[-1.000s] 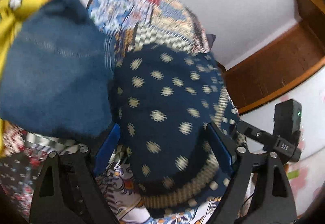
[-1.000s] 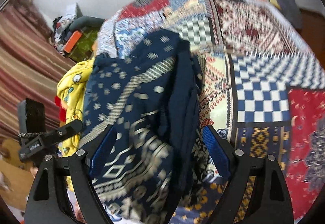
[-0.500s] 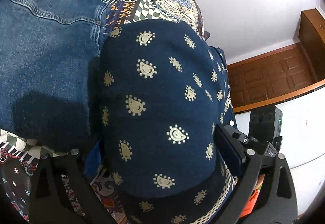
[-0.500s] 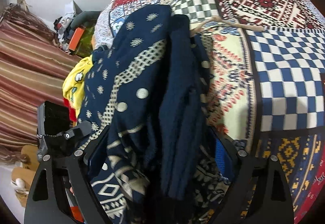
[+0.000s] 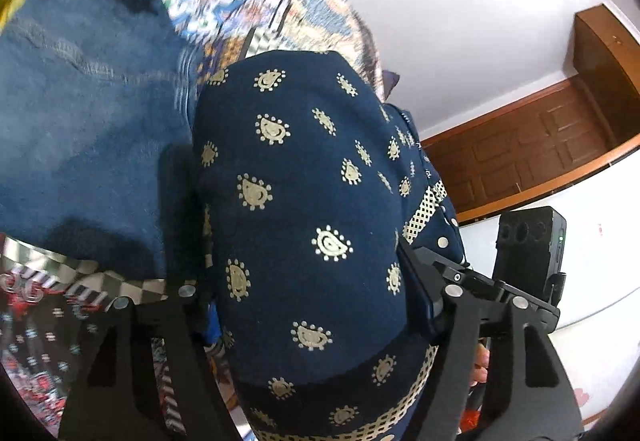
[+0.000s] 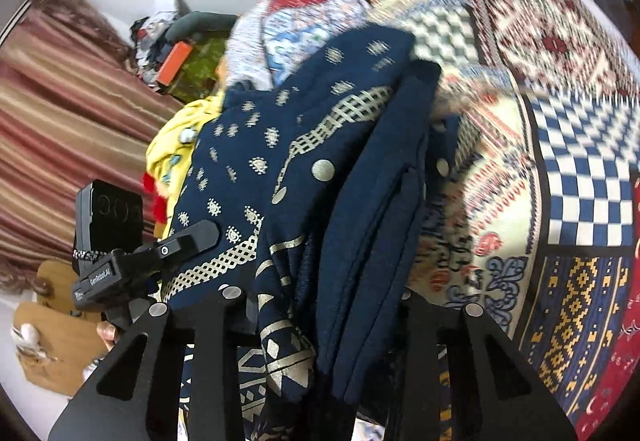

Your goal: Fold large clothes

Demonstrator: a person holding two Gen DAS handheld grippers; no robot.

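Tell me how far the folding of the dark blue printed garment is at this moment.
Done: nothing looks folded flat yet. In hand: the dark blue garment with pale paisley print lies bunched on the patchwork bedspread, and the jaws of the left gripper and right gripper have just been closing on it. Left: lifting, spreading, folding. The blue denim piece also waits.

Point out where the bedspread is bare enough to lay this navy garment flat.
The widest bare patch is the patterned patchwork bedspread to the right of the navy gold-printed garment, over its blue-and-white checks. The other side is crowded: a blue denim garment lies against the navy one, with a yellow cloth beyond.
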